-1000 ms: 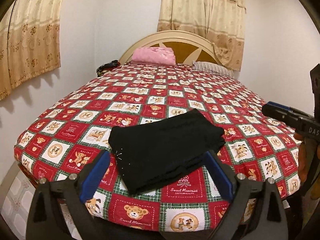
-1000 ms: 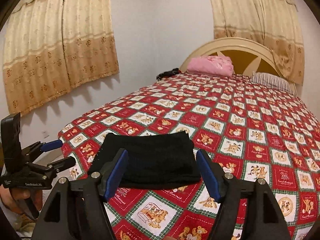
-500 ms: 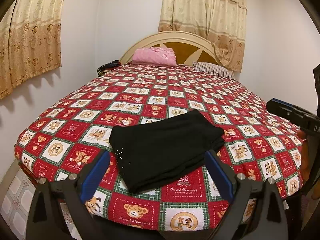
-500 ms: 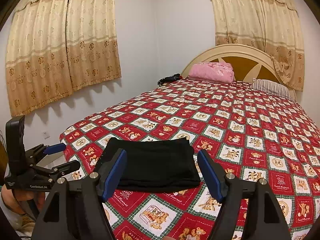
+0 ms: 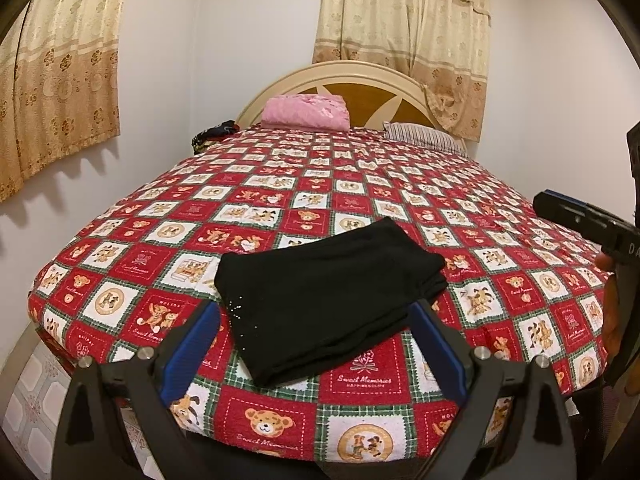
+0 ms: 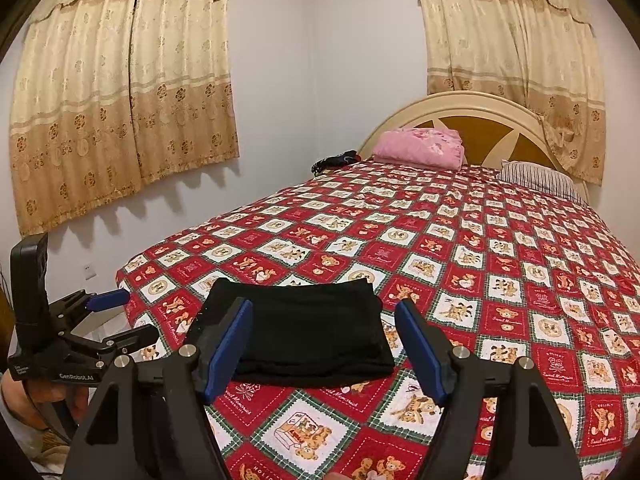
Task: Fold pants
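bed [image 5: 500,240] with the red bear-print cover filled both views; it stretched away ahead of both tools to the headboard [image 5: 360,80], where a pink bundle [image 5: 306,112] and a striped pillow [image 5: 420,136] lay well apart from the work.

pants [image 5: 328,300] lay on the near end of the cover, just ahead of the left gripper [image 5: 316,344] and seen between its blue pads [image 5: 196,340]. they were a compact black rectangle, several layers stacked, edges fairly square, a line of small sparkly dots near the left corner. from the right gripper [image 6: 324,352] the same bundle [image 6: 304,328] sat straight ahead between the fingers, flat and tidy.

left gripper: jaws stood wide apart, nothing between the pads touching them, held off the cloth. right gripper: jaws likewise spread, empty, clear of the pants. each tool showed at the edge of the other's view, off to the side of the bed.

judged: folding looked done or all but done. no loose leg or waistband trailed out. what might remain was at most one more halving or a pat to square the stack; i could not tell whether a smaller fold was wanted.
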